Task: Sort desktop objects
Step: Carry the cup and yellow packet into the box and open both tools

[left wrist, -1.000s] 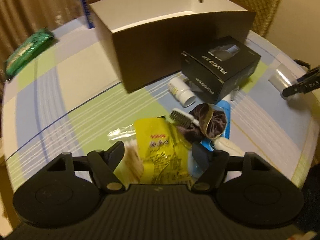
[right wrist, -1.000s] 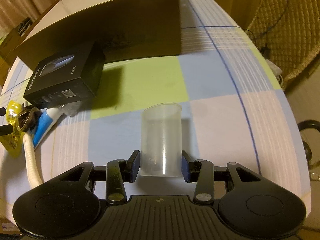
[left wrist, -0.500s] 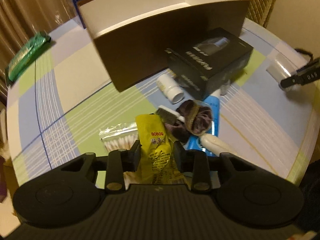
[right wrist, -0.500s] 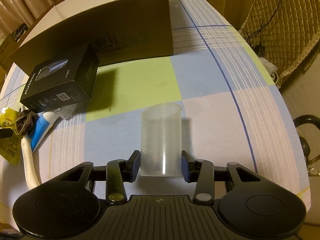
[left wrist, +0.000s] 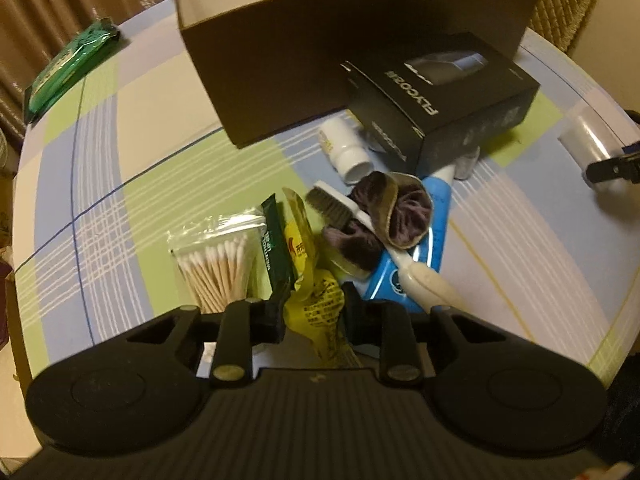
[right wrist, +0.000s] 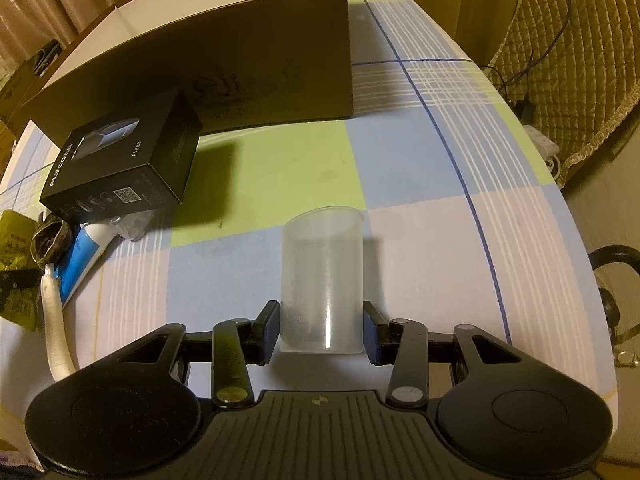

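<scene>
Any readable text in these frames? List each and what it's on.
"FLYCO": black box, lid and side, again in the right wrist view.
"FS889", roughly: same box's lid, small.
"20", probably: cup, near its base.
QR code: black box's side; print beside it too small.
Yellow packet, green sachet: print blurred.
White bottle: label unreadable.
</scene>
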Action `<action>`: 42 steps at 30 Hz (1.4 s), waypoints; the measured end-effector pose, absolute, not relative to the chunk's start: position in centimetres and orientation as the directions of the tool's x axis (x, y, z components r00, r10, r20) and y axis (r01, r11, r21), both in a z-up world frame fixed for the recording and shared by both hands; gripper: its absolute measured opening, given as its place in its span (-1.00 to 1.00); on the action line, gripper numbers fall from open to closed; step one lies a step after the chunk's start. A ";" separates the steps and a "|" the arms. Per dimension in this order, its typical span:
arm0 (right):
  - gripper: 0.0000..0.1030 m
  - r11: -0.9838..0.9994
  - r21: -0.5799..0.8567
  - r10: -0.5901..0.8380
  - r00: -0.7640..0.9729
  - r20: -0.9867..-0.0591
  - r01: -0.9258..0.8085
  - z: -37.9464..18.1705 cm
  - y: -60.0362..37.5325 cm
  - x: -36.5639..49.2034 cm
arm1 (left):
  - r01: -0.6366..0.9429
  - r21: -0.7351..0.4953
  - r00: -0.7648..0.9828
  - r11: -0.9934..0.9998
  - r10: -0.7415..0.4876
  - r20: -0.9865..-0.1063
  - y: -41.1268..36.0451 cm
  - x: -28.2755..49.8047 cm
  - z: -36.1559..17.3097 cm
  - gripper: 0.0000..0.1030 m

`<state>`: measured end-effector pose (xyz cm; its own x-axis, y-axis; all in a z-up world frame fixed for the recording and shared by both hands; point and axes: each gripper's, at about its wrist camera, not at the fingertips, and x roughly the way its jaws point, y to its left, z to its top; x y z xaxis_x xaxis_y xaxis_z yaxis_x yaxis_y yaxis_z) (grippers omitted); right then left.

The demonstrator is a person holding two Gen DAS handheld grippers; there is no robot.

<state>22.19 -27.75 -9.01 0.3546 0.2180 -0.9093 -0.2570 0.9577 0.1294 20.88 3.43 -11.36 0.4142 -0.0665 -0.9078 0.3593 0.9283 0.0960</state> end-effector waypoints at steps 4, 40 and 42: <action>-0.24 0.953 0.122 0.220 0.359 -0.907 -0.278 -9.0 -27.7 22.1 | 0.345 0.081 0.422 0.935 -0.078 -0.903 3.4 20.5 -10.8 -0.62; -0.45 0.863 0.152 0.428 0.535 -0.729 -0.482 3.6 -26.1 24.6 | 0.331 0.107 0.649 0.937 -0.145 -0.747 1.1 24.4 -0.1 -0.62; -0.45 0.854 0.151 0.445 0.549 -0.707 -0.498 4.6 -25.6 25.3 | 0.336 0.106 0.664 0.936 -0.156 -0.731 0.8 25.4 0.6 -0.62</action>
